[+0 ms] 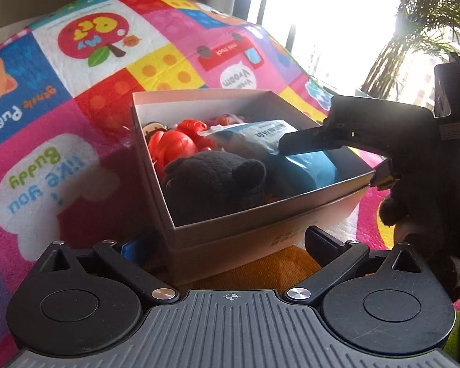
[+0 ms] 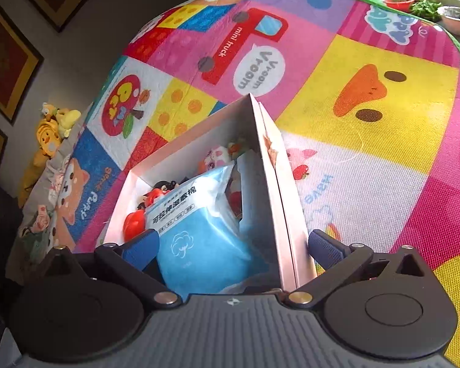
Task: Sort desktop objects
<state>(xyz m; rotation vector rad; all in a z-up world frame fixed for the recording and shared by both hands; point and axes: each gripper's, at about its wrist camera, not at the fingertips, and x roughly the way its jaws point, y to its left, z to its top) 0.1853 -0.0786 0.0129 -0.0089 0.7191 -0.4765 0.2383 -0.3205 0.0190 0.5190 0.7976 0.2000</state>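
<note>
— Inside the box (image 2: 199, 141), what's sorted?

— I see the blue pack (image 2: 199, 236), red toys (image 1: 174, 144) and a black plush (image 1: 214, 181) in it. My right claw (image 2: 230, 245) is wide, holding nothing, straddling the box's near wall above the pack.

— And the left?

— My left claw (image 1: 227, 245) is wide too, empty, before the box. Beside the box the mat (image 2: 383, 116) shows nothing loose; I'd judge sorting nearly finished.

A bright cartoon-printed play mat (image 2: 368, 98) covers the floor. Framed pictures (image 2: 6, 70) hang on the grey wall. Daylight floods through the window (image 1: 331, 24) beside a palm plant (image 1: 429, 21).
</note>
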